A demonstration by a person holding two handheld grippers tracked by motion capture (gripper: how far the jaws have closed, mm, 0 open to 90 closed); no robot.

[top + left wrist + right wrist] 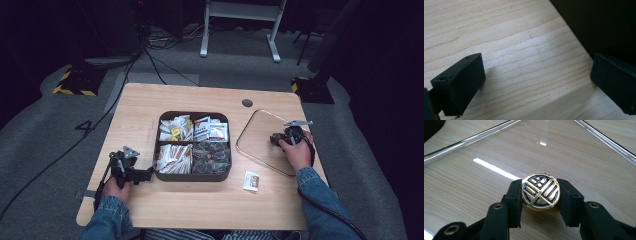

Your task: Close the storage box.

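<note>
A clear glass lid (255, 145) with a thin rim lies flat on the wooden table, right of a dark compartment box (192, 176). At its centre stands a round gold-and-black knob (540, 191). My right gripper (540, 193) is shut on this knob, one black pad pressed on each side; from above that gripper (275, 139) sits over the lid. My left gripper (149, 173) rests on the table just left of the box, open, with bare wood between its jaws (536, 77). The box's dark wall (599, 25) rises right beside one jaw.
The box holds several white sachets (175, 131), paper sticks and dark round pieces (211, 155). A single sachet (251, 180) lies on the table in front, between box and lid. A cable hole (247, 103) sits near the far edge.
</note>
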